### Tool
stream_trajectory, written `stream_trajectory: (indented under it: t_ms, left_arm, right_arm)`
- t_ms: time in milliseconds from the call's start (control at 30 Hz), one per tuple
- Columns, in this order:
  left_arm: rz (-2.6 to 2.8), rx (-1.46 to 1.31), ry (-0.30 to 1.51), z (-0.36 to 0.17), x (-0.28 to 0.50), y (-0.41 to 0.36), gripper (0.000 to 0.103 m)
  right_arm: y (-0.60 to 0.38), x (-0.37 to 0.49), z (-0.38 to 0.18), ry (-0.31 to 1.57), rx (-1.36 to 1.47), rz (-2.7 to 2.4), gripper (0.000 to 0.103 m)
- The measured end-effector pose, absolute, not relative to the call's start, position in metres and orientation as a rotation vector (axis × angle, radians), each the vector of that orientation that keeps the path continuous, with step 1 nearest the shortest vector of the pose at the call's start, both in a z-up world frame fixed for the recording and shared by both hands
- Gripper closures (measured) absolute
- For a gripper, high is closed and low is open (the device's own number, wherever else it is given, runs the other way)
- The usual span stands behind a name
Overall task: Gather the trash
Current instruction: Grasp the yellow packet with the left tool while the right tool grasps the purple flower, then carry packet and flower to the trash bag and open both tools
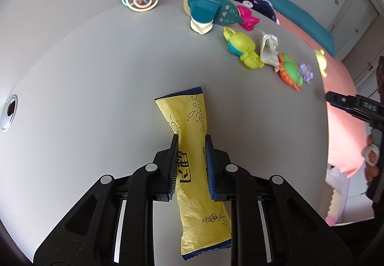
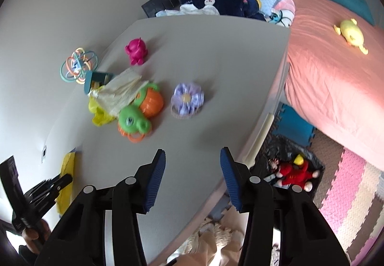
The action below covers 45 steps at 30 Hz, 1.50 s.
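Observation:
My left gripper [image 1: 191, 142] is shut on a yellow snack wrapper [image 1: 192, 126] with dark blue ends, pinching its middle over the grey table [image 1: 96, 73]. The wrapper shows at the far left of the right wrist view [image 2: 66, 184], beside the left gripper [image 2: 55, 182]. My right gripper [image 2: 193, 156] is open and empty above the table's near edge. A crumpled white paper wrapper [image 2: 121, 91] lies among the toys; it also shows in the left wrist view [image 1: 268, 49].
Toys lie on the table: a loop ball [image 2: 79, 66], pink figure [image 2: 135, 51], green-orange turtle [image 2: 140, 109], purple flower [image 2: 187, 100], yellow-green toy [image 1: 242, 48], teal fish toy [image 1: 211, 10]. A pink bed [image 2: 336, 73] is right. A black bin [image 2: 292, 167] with a red doll stands on the floor.

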<state>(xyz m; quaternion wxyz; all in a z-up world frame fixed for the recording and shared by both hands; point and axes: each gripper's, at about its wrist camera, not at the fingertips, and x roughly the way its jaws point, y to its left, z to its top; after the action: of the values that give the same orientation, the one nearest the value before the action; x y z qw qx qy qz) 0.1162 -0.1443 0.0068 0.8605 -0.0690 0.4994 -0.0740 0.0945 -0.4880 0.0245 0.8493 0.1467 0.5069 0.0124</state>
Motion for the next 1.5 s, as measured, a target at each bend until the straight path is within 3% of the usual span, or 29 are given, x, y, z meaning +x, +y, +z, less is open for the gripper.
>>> stream_trajectory:
  t_ms: [133, 300, 433, 467, 500, 600, 1000, 1500]
  left_arm:
    - [-0.176, -0.156, 1.035, 0.015, 0.123, -0.144, 0.083]
    - [-0.18, -0.153, 1.009, 0.023, 0.129, -0.144, 0.083]
    - [-0.178, -0.165, 1.0, 0.025, 0.133, -0.143, 0.083]
    - [-0.182, -0.171, 1.0, 0.025, 0.134, -0.143, 0.083]
    - [-0.185, -0.174, 1.0, 0.026, 0.133, -0.143, 0.083]
    - [-0.192, -0.174, 0.993, 0.03, 0.134, -0.145, 0.083]
    - [-0.253, -0.167, 0.944, 0.057, 0.134, -0.17, 0.083]
    - [-0.504, -0.078, 0.874, 0.097, 0.129, -0.28, 0.083]
  right_arm:
    - [-0.487, 0.117, 0.02, 1.061, 0.276, 0.008, 0.054]
    - [-0.483, 0.141, 0.011, 1.055, 0.229, -0.016, 0.066]
    - [-0.481, 0.152, 0.011, 1.036, 0.209, -0.041, 0.066]
    - [-0.48, 0.155, 0.011, 1.034, 0.2, -0.044, 0.069]
    - [-0.478, 0.156, 0.01, 1.034, 0.197, -0.041, 0.082]
    - [-0.477, 0.157, 0.01, 1.021, 0.208, -0.029, 0.088]
    - [-0.501, 0.119, 0.048, 0.94, 0.296, -0.009, 0.089]
    - [-0.576, 0.022, 0.1, 0.808, 0.374, -0.124, 0.089]
